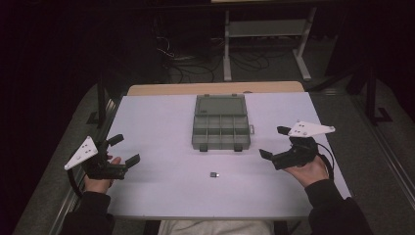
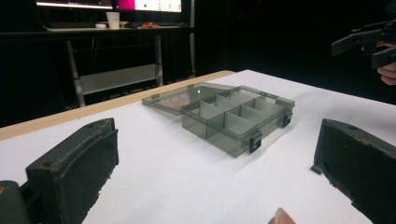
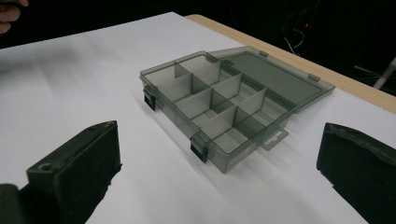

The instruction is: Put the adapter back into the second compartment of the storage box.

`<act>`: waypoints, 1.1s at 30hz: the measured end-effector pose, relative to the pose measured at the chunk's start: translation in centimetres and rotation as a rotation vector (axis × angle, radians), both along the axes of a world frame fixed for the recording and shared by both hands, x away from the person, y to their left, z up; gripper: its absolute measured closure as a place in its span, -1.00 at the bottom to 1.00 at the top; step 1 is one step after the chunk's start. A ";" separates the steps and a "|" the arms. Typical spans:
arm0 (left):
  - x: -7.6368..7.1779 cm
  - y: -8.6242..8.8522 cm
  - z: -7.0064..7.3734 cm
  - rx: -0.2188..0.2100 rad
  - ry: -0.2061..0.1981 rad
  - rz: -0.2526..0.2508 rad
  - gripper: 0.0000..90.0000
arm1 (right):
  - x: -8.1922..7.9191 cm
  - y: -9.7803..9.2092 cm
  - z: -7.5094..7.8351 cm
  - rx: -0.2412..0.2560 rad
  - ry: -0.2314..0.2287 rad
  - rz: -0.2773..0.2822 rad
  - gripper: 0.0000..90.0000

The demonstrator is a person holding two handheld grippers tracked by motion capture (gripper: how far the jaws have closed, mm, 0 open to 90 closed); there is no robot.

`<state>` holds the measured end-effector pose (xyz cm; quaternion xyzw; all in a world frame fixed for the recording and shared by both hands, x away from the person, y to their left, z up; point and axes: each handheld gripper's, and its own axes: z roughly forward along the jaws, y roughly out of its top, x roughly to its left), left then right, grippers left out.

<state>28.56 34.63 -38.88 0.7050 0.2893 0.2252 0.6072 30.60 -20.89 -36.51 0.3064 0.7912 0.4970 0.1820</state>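
A grey see-through compartment box (image 1: 220, 130) lies in the middle of the white table (image 1: 161, 122), its lid (image 1: 220, 105) folded back flat behind it. Its divided compartments (image 2: 233, 116) (image 3: 210, 100) look empty. A small dark piece (image 1: 214, 175) lies on the table in front of the box. My left gripper (image 1: 124, 150) is held open at the table's left side, nothing between its jaws. My right gripper (image 1: 275, 142) is held open at the right side, also empty. Both point toward the box from a distance.
Beyond the table's wooden far edge (image 1: 215, 88) stands a metal shelf frame (image 1: 266, 34) with cables on the floor. A desk with a cup (image 2: 113, 19) shows far back in the left gripper view. The other gripper (image 2: 369, 39) appears at upper right there.
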 end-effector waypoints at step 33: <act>-0.1 -0.1 0.0 0.006 -0.002 -0.006 -1.00 | 1.1 5.4 0.5 -0.119 0.075 0.163 -1.00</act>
